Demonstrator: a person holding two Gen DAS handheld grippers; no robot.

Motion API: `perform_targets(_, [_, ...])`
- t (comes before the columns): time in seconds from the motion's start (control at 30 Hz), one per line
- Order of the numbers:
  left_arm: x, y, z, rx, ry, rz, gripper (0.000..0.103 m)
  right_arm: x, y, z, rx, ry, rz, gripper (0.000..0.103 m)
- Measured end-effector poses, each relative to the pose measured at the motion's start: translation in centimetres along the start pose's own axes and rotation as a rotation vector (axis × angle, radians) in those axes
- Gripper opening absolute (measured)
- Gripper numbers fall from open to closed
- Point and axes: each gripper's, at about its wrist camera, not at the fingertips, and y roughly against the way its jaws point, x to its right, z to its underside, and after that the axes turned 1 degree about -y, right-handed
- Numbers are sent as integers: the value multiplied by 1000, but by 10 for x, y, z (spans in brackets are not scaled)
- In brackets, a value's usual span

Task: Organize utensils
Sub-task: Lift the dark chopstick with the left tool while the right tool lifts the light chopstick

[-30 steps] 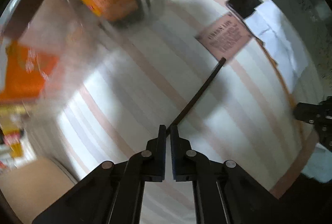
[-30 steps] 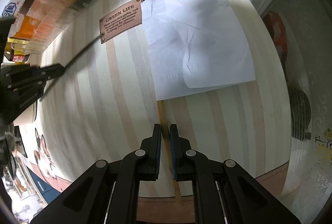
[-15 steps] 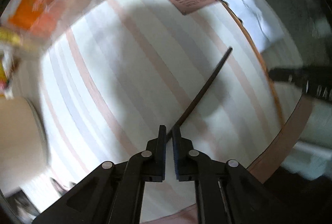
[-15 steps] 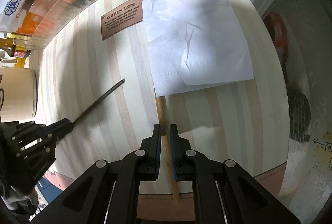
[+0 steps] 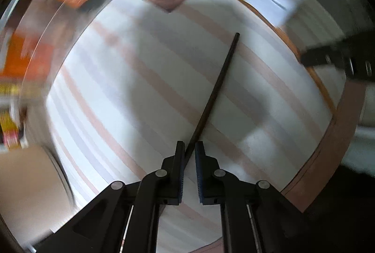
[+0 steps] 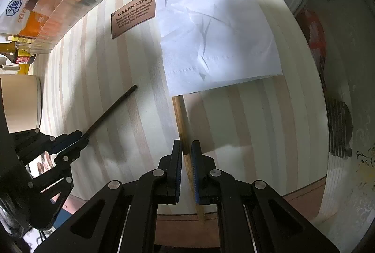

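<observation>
The left gripper is pinching the near end of the black chopstick, which is slanting up and rightward over the striped table. It's been carried down from the card toward the table's near edge. The right gripper is still clamping the wooden chopstick, its far end tucked under the tissue.

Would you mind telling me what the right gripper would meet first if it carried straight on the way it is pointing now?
The right gripper, shut on the light wooden chopstick, points down at the striped pale table top. That bare surface would probably come first; the white paper napkin lies further ahead, though depth is hard to judge.
</observation>
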Motion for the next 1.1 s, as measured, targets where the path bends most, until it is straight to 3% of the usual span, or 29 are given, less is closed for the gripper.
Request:
perform_targets(0.07, [-11, -1, 6, 11, 110, -5, 5, -1, 1, 2, 2, 7, 7, 8])
perform_targets(0.17, [-40, -2, 32, 15, 403, 52, 4, -8, -2, 3, 2, 14, 12, 8])
perform_targets(0.37, [-81, -16, 106, 4, 934, 334, 4, -35, -8, 6, 5, 96, 18, 7])
perform_targets(0.43, [-83, -19, 124, 16, 1013, 383, 4, -50, -11, 6, 5, 142, 18, 7])
perform_targets(0.5, [-79, -29, 141, 31, 1018, 388, 4, -68, -15, 8, -3, 202, 21, 7])
perform_targets(0.6, [-63, -15, 139, 37, 967, 357, 6, -85, -18, 8, -18, 268, 47, 7])
perform_targets(0.67, [-35, -13, 113, 42, 914, 308, 10, -91, -20, 7, -47, 301, 64, 7])
perform_targets(0.83, [-26, -4, 74, 38, 822, 206, 20, -92, -16, -8, -78, 286, 51, 8])
perform_targets(0.97, [-19, -5, 43, 68, 791, 90, 15, -96, -13, -18, -53, 280, 52, 8])
perform_targets(1.03, [-16, -5, 39, 70, 808, 69, 5, -104, -20, -18, -53, 301, 75, 8])
perform_targets(1.1, [-24, -8, 44, 85, 845, 98, 3, -114, -22, -16, -41, 325, 108, 8])
